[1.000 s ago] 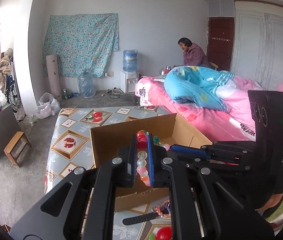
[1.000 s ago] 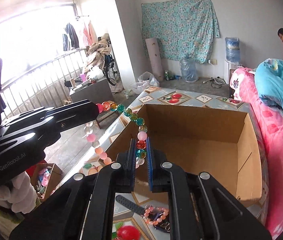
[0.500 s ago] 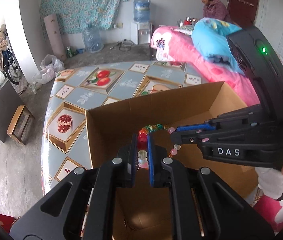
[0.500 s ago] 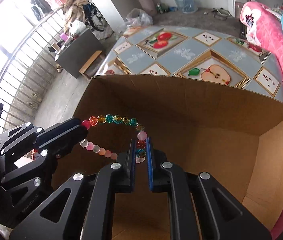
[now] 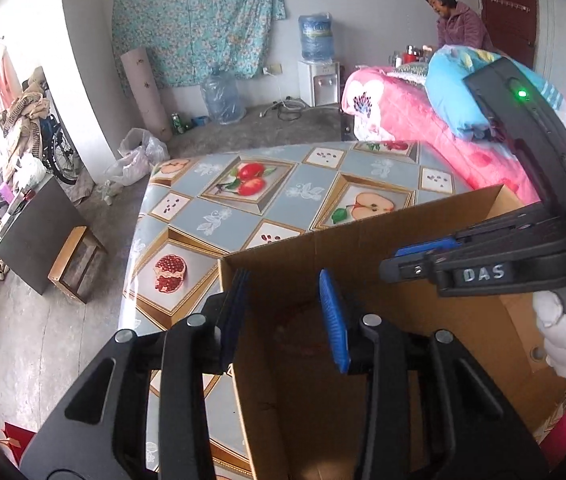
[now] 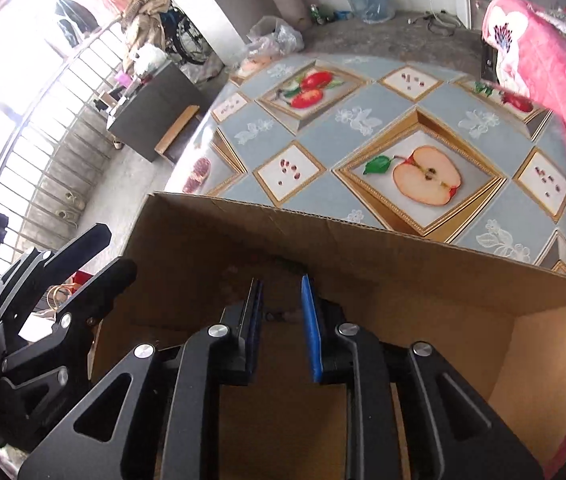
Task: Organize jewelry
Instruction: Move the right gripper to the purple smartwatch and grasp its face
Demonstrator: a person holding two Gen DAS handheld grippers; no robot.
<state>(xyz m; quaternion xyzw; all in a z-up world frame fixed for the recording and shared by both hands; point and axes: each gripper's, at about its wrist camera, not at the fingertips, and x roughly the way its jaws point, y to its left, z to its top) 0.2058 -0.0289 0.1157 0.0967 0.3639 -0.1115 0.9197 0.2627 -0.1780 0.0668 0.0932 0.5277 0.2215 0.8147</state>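
Left wrist: cardboard box (image 5: 363,248) on fruit-print tablecloth (image 5: 267,200), pink bed (image 5: 411,120) beside.

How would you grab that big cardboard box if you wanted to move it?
Probably by the top rim of a side wall, coming straight down from above. The cardboard box is open on top and its walls stand upright and thin, so one finger can go on each side. The whole box looks far wider than the open left gripper.
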